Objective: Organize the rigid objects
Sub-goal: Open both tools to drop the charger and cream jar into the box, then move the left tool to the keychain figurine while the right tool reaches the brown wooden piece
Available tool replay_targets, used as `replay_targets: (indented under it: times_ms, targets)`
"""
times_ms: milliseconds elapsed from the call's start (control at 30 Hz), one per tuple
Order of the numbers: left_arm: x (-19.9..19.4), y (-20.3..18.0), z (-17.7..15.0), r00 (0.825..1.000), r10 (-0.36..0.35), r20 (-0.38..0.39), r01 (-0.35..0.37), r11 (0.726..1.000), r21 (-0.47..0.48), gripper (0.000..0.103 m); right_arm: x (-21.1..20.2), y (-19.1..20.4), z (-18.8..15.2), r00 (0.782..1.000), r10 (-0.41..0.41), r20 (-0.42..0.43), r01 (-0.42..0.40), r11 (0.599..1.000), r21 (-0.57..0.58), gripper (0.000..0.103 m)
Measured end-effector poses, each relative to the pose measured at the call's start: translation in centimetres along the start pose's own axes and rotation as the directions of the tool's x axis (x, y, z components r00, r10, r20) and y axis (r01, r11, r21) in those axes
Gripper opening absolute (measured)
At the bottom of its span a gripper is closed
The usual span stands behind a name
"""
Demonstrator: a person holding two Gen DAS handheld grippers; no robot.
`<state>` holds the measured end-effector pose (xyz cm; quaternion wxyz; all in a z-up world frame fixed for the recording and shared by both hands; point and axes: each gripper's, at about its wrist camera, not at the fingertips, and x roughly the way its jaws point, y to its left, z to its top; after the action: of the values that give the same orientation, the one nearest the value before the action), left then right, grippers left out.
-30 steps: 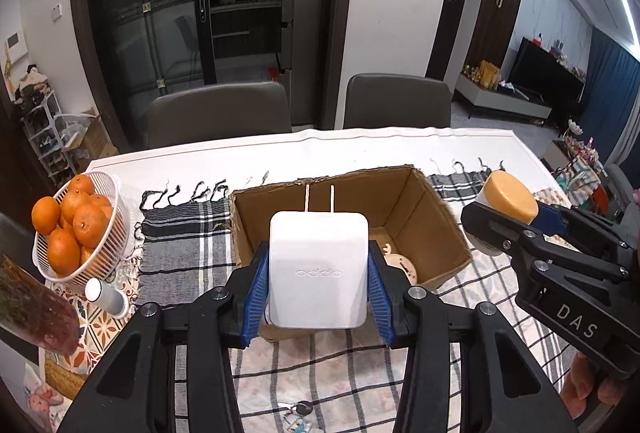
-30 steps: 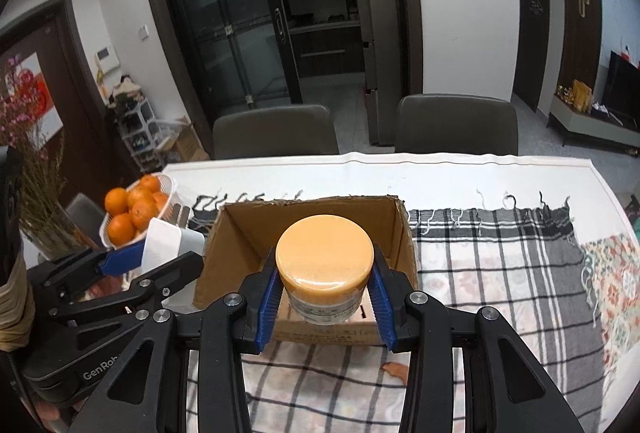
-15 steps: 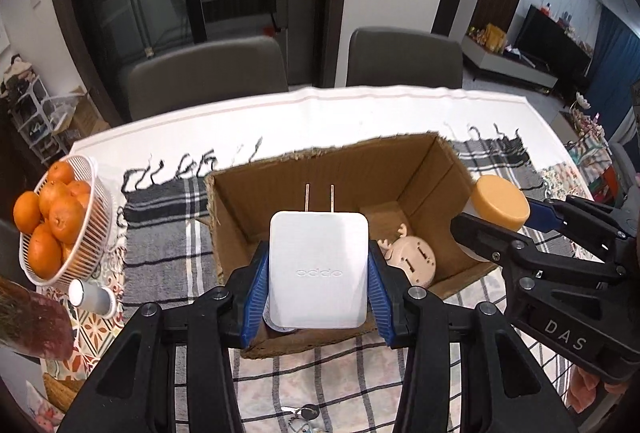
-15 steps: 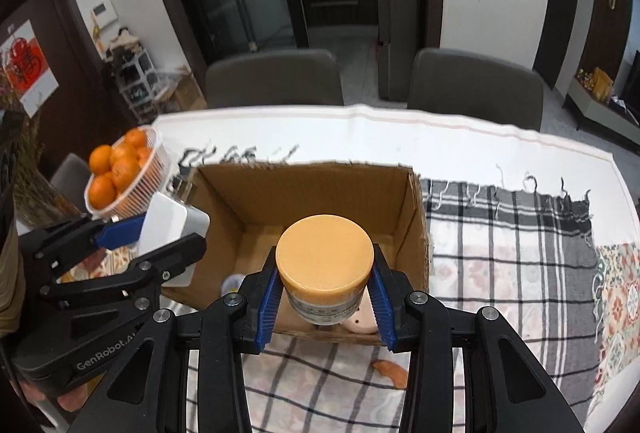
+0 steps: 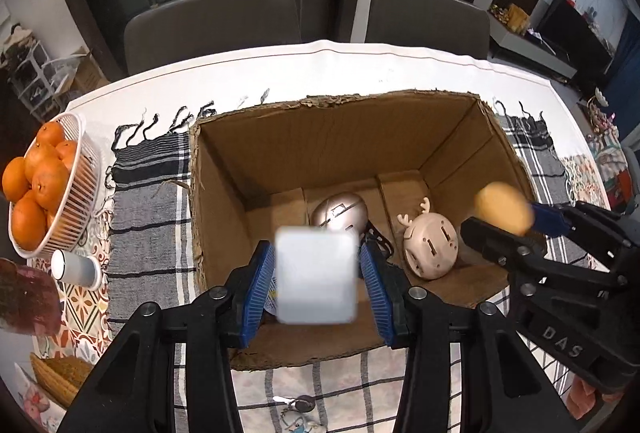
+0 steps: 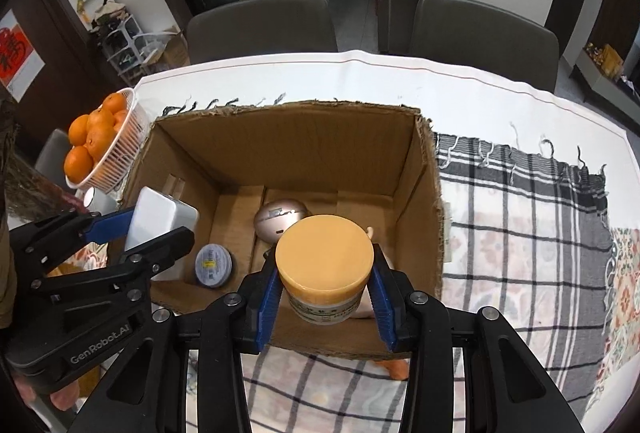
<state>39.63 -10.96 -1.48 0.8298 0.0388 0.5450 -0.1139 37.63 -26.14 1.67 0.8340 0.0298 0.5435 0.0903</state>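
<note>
An open cardboard box (image 5: 344, 129) (image 6: 288, 137) stands on the plaid cloth. My left gripper (image 5: 318, 275) sits over its near left part; the white charger (image 5: 316, 275) (image 6: 158, 219) between its pads is blurred, with gaps at both pads. My right gripper (image 6: 324, 273) is shut on a yellow-lidded jar (image 6: 325, 265) (image 5: 503, 207) above the box's near right. Inside lie a metallic mouse (image 5: 340, 213) (image 6: 280, 219), a beige deer toy (image 5: 430, 247) and a round tin (image 6: 213, 265).
A white basket of oranges (image 5: 44, 189) (image 6: 100, 141) and a small white cup (image 5: 74, 269) stand left of the box. Keys (image 5: 298, 407) lie on the cloth near me. Two grey chairs (image 5: 212, 21) stand behind the table.
Both grippers moved forward and tilted down over the box. The left jaws have widened and the charger now looks blurred, as if slipping free. The jar stays gripped.
</note>
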Motion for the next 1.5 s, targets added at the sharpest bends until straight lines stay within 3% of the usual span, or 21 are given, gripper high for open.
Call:
replay_targets:
  times_ms: [400,933,1300,1500]
  targets:
    - [-3.4,0.1,-1.9,0.998,0.049,0.047,-0.047,0.998,-0.031,0.046,-2.0,0.8,-0.7,0.999,-0.037,0.013,0.038,0.998,-0.043,0.045]
    - [-6.3,-0.8,-8.5,0.997,0.071,0.025,-0.069,0.995,-0.065,0.046,-5.6,2.6,-4.7,0.991,-0.126,-0.036,0.114,0.966,-0.234,0.045]
    - [-5.3,-1.3,-13.2,0.992,0.118,-0.04,-0.121,0.991,-0.063,0.049,-3.8,3.0,-8.1,0.97,-0.205,-0.129,0.15,0.927,-0.344,0.045]
    - [-3.8,-0.8,-14.9,0.988,0.112,-0.106,-0.124,0.985,-0.122,0.049,-1.7,2.9,-9.6,0.955,-0.241,-0.173,0.158,0.907,-0.39,0.045]
